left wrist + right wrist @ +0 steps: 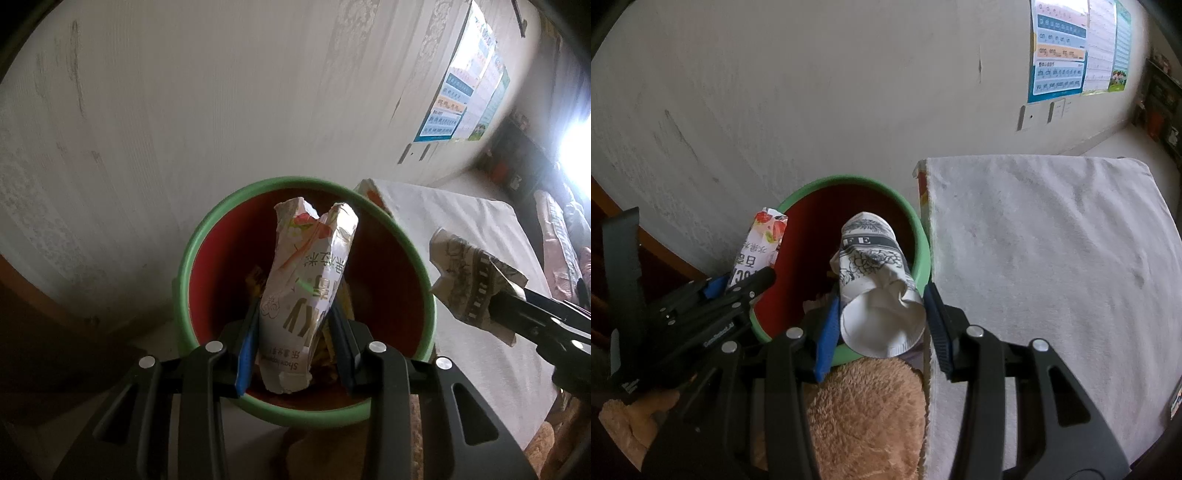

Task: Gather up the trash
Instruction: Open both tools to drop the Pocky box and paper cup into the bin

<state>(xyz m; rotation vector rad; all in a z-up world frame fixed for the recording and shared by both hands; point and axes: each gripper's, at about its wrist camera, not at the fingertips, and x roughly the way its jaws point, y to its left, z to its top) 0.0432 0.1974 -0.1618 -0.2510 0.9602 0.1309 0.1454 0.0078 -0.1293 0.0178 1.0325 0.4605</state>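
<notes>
We have both pieces of trash in hand and both poised at the bin [184, 266], which stands against the wall beside the cloth-covered table [1052, 240]. Our left gripper [295, 332] pinches the crumpled snack packet [306, 280] between its two pads, gripped low on its length so that most of it stands up over the red inside of the bin; held that way, it should drop straight in once we let go. Our right gripper [882, 317] is clamped on the squashed paper cup [875, 284], open mouth toward the camera and printed base pointing at the bin, and the pads have flattened its sides (a soft thing, so the pinch must stay firm or it will slip). From the left wrist view the cup appears off to the right of the green rim, over the table edge, while the right wrist view shows it lined up above the bin's mouth; we judge it near the rim but cannot say it is fully over the opening. Some scraps already lie at the bottom
</notes>
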